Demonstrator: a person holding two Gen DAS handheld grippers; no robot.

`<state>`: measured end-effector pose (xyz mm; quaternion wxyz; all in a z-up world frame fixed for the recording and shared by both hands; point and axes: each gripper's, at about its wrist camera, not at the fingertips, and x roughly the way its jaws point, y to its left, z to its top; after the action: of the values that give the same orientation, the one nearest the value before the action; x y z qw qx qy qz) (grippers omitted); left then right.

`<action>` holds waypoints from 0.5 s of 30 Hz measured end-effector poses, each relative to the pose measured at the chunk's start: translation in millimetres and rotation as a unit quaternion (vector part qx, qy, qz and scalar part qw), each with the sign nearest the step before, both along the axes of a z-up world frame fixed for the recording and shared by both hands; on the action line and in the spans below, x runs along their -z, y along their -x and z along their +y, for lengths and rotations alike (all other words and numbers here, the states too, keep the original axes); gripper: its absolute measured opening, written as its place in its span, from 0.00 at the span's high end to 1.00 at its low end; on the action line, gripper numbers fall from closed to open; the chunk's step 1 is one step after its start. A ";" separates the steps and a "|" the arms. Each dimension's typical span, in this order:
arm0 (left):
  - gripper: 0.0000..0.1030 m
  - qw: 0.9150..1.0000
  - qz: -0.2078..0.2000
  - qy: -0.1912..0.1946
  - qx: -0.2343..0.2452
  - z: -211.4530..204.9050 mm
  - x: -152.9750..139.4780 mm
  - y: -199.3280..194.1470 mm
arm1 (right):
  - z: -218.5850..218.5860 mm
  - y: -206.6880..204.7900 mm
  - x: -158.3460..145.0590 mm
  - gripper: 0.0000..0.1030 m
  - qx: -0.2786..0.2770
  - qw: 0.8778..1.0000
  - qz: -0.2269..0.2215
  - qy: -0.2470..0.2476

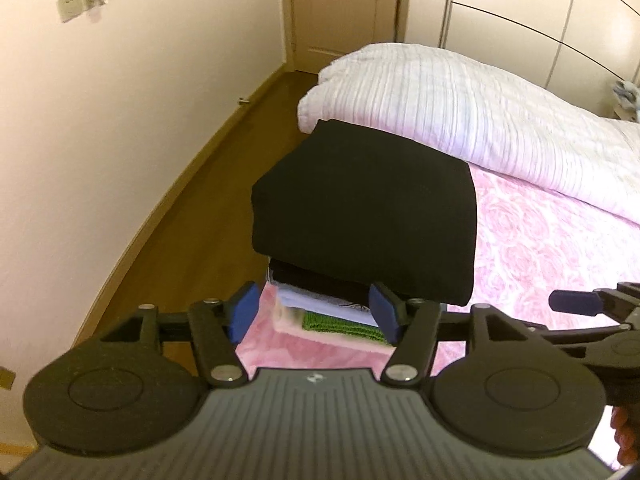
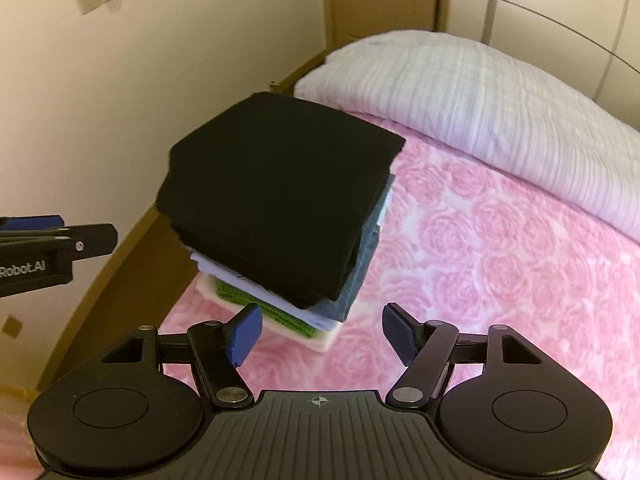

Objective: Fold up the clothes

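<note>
On a pink rose-patterned bedspread (image 2: 500,248), a stack of folded clothes (image 2: 280,216) stands near the bed's edge, left of centre in the right wrist view, topped by a black garment (image 1: 368,216) folded into a neat square. Beneath it show a blue-grey piece, a pale one, a green knit (image 2: 264,310) and a cream layer at the bottom. Both tools hang clear of the pile: the left gripper (image 1: 314,312), low in its own frame, has its blue pads spread with nothing between them but the view of the stack beyond, and the right gripper (image 2: 320,332) likewise stands wide and empty. A white striped duvet (image 1: 460,108) lies bunched across the upper right of both views. Judging by the tidy pile and the idle jaws, the black piece appears placed and let go, the fold complete. No unfolded garment is visible, so the next move would call for finding another item, if any remains, outside these frames.
</note>
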<state>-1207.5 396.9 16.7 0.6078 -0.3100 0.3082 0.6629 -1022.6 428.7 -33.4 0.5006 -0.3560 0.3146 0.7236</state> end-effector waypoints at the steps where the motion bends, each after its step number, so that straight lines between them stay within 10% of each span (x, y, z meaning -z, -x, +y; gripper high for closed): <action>1: 0.43 1.000 0.001 -0.002 -0.006 -3.6 -1.3 -3.4 | -2.1 -4.1 -1.5 0.32 -0.005 1.000 0.003 -0.002; 15: 0.42 0.996 0.006 -0.002 -0.085 -48.9 -3.1 -72.9 | -15.5 -70.6 -12.7 0.32 -0.059 0.998 0.032 0.005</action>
<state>-1134.6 348.0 19.8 0.5481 -0.3295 0.2834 0.7147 -951.9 413.3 -20.6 0.4452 -0.3531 0.3123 0.7613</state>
